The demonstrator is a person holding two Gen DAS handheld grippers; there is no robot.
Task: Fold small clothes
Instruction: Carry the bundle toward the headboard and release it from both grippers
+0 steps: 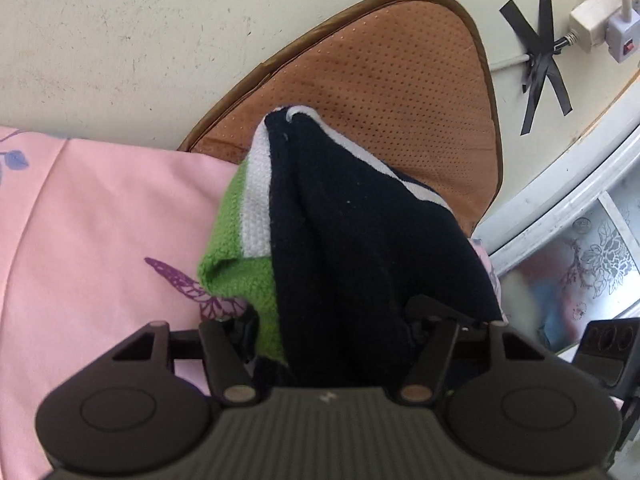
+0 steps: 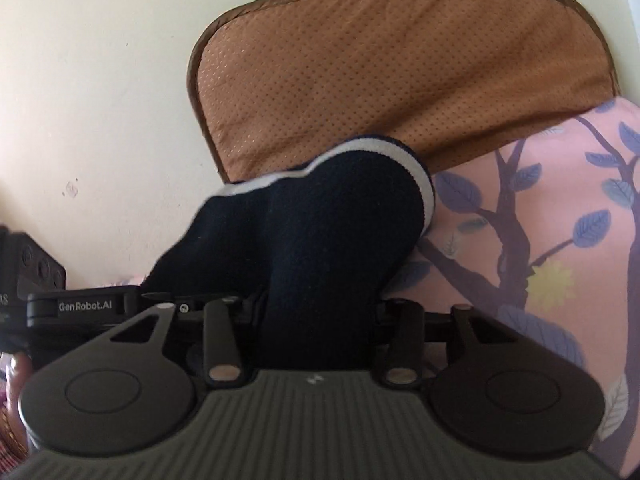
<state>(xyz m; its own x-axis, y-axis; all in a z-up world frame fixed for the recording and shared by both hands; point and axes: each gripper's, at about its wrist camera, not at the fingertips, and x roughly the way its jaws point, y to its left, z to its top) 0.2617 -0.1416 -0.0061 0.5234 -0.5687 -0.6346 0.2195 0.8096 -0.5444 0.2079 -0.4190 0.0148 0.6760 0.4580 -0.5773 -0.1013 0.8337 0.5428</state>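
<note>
A small knitted garment (image 1: 352, 232), dark navy with white and green stripes, hangs bunched over the pink bedsheet (image 1: 100, 220). My left gripper (image 1: 332, 332) is shut on its near edge; the cloth hides the fingertips. In the right wrist view the same navy garment (image 2: 320, 232) with a white band fills the middle, and my right gripper (image 2: 316, 320) is shut on it, fingertips hidden by the cloth. The left gripper's body (image 2: 80, 306) shows at the left edge of that view.
A brown perforated cushion (image 1: 392, 80) leans against the cream wall (image 1: 120, 32) behind the garment. Black tape, a cable and a power strip (image 1: 600, 20) are on the wall at right. A window frame (image 1: 580, 200) is at right. The sheet has a tree print (image 2: 540, 220).
</note>
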